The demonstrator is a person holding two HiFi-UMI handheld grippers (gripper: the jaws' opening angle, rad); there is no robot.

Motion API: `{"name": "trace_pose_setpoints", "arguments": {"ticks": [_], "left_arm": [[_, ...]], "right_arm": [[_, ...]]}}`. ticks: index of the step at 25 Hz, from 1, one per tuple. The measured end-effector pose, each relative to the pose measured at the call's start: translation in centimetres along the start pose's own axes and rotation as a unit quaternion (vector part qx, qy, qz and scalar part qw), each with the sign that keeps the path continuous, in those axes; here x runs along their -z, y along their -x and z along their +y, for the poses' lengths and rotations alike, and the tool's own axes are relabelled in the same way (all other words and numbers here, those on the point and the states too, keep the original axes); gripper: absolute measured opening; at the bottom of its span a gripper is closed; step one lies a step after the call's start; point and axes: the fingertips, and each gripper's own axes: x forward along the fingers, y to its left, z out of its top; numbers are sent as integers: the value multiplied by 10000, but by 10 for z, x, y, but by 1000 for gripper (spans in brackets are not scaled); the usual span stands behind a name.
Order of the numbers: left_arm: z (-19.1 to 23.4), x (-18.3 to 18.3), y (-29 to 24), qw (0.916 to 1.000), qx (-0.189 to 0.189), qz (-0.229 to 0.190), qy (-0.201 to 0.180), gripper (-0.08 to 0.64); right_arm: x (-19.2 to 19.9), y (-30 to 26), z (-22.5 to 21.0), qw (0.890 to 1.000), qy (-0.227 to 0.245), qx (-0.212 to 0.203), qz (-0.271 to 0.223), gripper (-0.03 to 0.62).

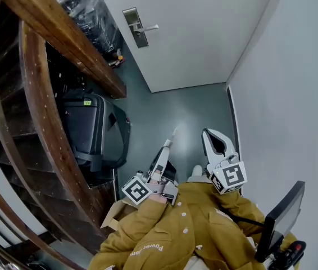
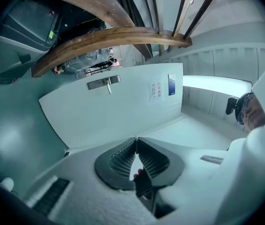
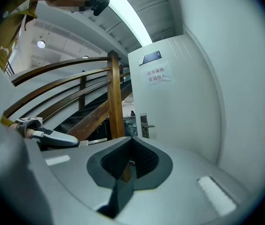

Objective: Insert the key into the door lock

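Fingers of the left gripper (image 1: 168, 144) clamp the key (image 1: 173, 133), its blade pointing toward the door lock (image 1: 132, 19), well away at 12 o'clock. The right gripper (image 1: 208, 134) is closed and empty.

Door (image 1: 204, 32) ahead, its lock (image 1: 135, 27) at the left edge; staircase (image 1: 41, 111) left; wall (image 1: 299, 94) right.
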Motion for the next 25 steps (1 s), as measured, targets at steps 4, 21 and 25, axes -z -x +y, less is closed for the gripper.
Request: {"name": "trace_pose_setpoints", "arguments": {"ticks": [4, 21, 25], "left_arm": [[1, 2, -2, 10000, 6, -25, -14, 23], [2, 29, -21, 9982, -201, -559, 111, 23], [15, 10, -37, 9963, -311, -773, 209, 23]], "right_arm": [[-9, 2, 8, 9995, -8, -238, -185, 5], [-2, 21, -50, 9997, 71, -242, 26, 4], [0, -9, -59, 9990, 114, -410, 134, 3]]}}
